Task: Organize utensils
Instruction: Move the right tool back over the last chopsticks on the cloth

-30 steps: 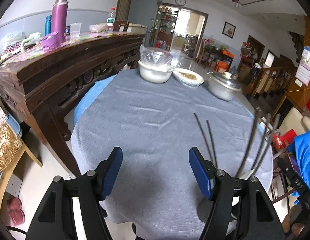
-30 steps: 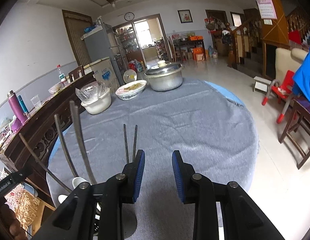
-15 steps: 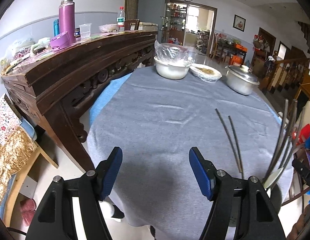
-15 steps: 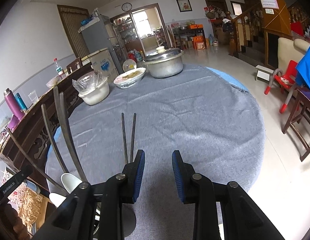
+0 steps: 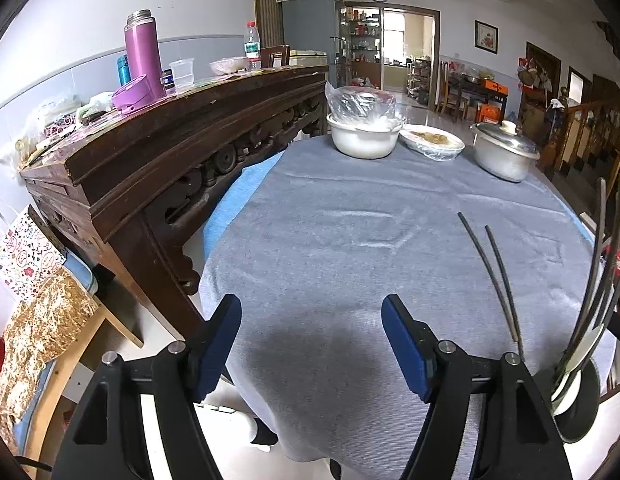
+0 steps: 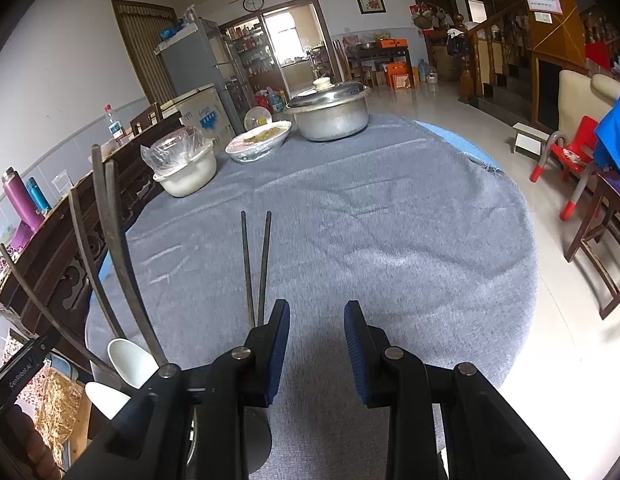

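Two dark chopsticks (image 5: 494, 276) lie side by side on the grey tablecloth (image 5: 350, 248); they also show in the right wrist view (image 6: 257, 264), just ahead of the left finger. A round utensil holder (image 5: 578, 392) with several chopsticks and white spoons stands at the table's near edge; it also shows in the right wrist view (image 6: 121, 364) at lower left. My left gripper (image 5: 312, 344) is open and empty over the near edge, left of the chopsticks. My right gripper (image 6: 317, 344) is open and empty, right of the chopsticks' near ends.
A white bowl with a plastic bag (image 5: 364, 136), a covered dish (image 5: 432, 142) and a lidded metal pot (image 5: 504, 152) stand at the far side. A dark carved sideboard (image 5: 161, 152) with bottles runs along the left. Chairs (image 6: 566, 152) stand to the right.
Both grippers have drawn back and tilted a little. The left view now shows more of the sideboard. The chopsticks on the cloth have not moved. Both grippers stay open.
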A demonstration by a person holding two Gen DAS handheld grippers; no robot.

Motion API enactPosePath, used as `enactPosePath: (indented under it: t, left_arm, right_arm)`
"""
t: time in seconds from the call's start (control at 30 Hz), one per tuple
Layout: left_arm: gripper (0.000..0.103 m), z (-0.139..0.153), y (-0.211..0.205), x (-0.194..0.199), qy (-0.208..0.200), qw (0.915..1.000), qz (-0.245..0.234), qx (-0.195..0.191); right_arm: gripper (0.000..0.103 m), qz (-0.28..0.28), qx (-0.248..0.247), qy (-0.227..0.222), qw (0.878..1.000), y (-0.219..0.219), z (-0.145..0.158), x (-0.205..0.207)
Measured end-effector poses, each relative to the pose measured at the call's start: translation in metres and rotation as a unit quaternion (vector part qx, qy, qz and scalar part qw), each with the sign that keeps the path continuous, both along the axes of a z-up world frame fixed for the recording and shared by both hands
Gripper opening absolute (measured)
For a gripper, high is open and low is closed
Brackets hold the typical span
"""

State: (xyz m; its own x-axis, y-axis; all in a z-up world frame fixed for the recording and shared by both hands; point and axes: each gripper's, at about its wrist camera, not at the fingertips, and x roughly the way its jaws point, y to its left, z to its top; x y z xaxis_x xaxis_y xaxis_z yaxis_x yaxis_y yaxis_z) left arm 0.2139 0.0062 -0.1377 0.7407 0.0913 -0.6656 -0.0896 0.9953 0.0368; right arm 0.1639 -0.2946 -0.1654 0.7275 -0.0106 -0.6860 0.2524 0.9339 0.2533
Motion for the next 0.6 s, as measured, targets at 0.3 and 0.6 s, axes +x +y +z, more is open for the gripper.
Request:
enactPosePath:
  t: [0.3,0.6]
  left_arm:
    - [0.073,-0.010,0.003,0.004,0.012,0.9999,0.008,0.005]
    - [0.073,-0.024,0.005,0.010,0.034,0.9994,0.006,-0.001]
  right_arm:
    - [0.031,-0.003,0.009,0.011,1.000,-0.001,-0.007,0.003]
    - [0.031,-0.001,0.015,0.021,1.000,-0.002,-0.015,0.006]
